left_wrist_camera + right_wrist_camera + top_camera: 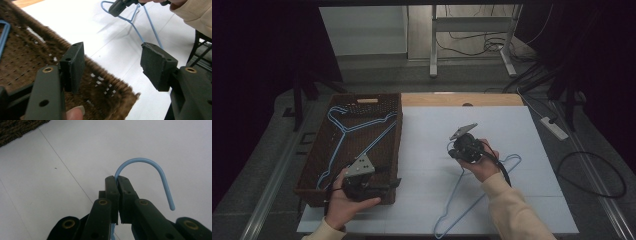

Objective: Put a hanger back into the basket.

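One thin light-blue wire hanger [477, 192], curved hook [147, 167]

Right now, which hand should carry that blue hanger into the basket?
Right. Its gripper is already shut on the blue hanger near the hook. The left gripper is open with nothing between its fingers, over the basket edge.

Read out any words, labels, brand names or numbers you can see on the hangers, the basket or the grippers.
None: no readable text in these views.
Blue hanger on the table: plain wire, no print.
Woven basket: no label or tag showing.
Left claw and right claw: plain black pads, screw holes, no markings.
White strip on the floor: too small to tell.
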Action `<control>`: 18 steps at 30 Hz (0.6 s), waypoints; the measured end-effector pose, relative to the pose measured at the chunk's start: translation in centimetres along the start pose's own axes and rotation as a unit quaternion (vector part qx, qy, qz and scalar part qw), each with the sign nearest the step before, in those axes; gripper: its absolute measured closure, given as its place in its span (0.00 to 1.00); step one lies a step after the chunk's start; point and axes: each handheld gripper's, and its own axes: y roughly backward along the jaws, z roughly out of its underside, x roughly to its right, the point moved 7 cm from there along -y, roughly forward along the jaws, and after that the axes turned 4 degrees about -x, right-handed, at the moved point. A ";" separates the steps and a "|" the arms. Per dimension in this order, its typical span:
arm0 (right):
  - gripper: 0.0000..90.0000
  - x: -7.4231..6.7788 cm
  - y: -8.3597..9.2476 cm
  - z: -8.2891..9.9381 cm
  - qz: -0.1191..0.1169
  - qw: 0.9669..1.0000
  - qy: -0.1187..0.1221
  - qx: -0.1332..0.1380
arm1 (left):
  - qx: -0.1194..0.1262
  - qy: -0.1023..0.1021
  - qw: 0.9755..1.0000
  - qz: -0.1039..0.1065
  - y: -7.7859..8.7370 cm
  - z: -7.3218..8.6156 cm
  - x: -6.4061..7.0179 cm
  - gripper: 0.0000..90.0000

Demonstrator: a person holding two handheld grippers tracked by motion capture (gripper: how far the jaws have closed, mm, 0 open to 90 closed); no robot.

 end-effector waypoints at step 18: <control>0.98 -0.2 1.1 0.1 0.009 1.000 0.001 0.027 | -0.043 -0.010 0.999 0.025 -5.5 -2.3 3.6 0.40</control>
